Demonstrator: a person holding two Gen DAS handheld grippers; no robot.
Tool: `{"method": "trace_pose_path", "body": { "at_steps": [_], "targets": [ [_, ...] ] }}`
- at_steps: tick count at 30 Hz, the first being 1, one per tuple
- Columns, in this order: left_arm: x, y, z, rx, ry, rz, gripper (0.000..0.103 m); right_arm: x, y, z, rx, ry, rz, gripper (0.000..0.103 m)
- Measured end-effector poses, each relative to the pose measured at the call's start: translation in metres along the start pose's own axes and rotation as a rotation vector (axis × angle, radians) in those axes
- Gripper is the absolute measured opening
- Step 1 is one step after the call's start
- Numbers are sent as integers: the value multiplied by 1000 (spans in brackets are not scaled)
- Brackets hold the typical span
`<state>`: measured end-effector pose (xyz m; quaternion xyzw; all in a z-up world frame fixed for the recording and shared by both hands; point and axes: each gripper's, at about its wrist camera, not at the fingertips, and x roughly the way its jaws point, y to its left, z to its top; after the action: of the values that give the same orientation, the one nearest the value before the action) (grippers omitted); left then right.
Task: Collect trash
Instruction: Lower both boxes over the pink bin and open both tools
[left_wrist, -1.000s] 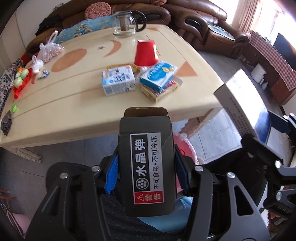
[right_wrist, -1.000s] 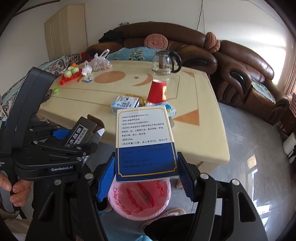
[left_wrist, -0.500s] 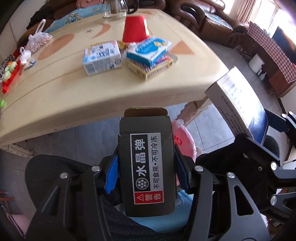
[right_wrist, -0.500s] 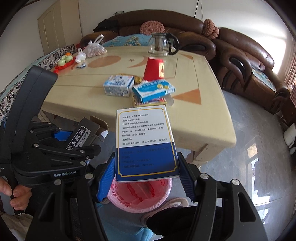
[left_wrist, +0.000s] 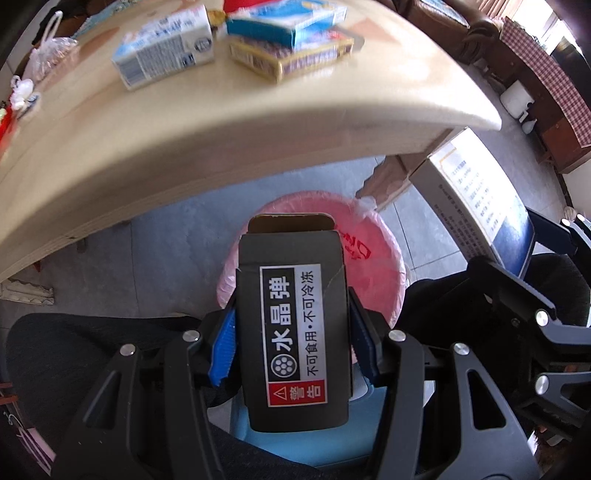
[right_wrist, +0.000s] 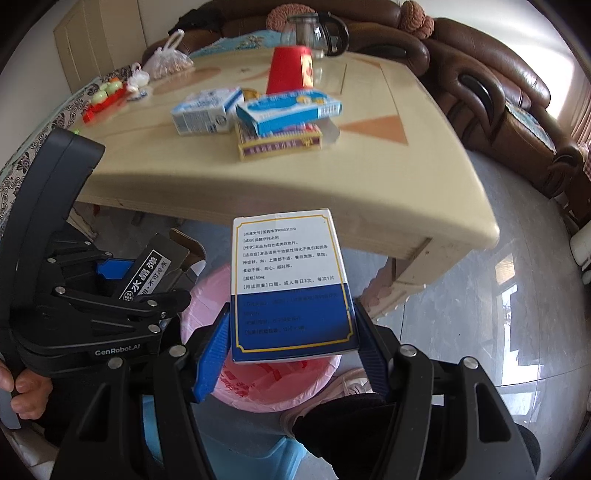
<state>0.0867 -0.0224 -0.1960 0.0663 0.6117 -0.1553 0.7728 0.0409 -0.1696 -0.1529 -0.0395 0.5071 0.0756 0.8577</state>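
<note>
My left gripper (left_wrist: 293, 343) is shut on a black box (left_wrist: 291, 325) with a white warning label, held over the pink-lined trash bin (left_wrist: 373, 254) on the floor. My right gripper (right_wrist: 291, 350) is shut on a white and blue medicine box (right_wrist: 290, 280), also above the pink bin (right_wrist: 258, 384). The left gripper with its black box (right_wrist: 147, 277) shows at the left of the right wrist view. The medicine box (left_wrist: 476, 199) shows at the right of the left wrist view.
The beige table (right_wrist: 369, 177) stands just beyond the bin, holding a milk carton (right_wrist: 203, 114), a blue box (right_wrist: 288, 110) on a purple-and-yellow box (right_wrist: 280, 144), a red cup (right_wrist: 290, 70) and a glass pot (right_wrist: 314, 33). Brown sofas (right_wrist: 498, 85) lie behind.
Both grippers have moved down and forward with their boxes. The table edge is now above them and the pink bin has come into full view under the boxes.
</note>
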Motion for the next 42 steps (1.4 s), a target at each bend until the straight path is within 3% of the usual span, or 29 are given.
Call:
{"method": "trace_pose_path", "body": {
  "at_steps": [28,42],
  "targets": [
    [136,23,2,-64,293,-80,53,134,-16,-31,40,250,22,62],
    [190,31,2,-81,404,-105,53,177,-6,-34,29,355,42,62]
  ]
}}
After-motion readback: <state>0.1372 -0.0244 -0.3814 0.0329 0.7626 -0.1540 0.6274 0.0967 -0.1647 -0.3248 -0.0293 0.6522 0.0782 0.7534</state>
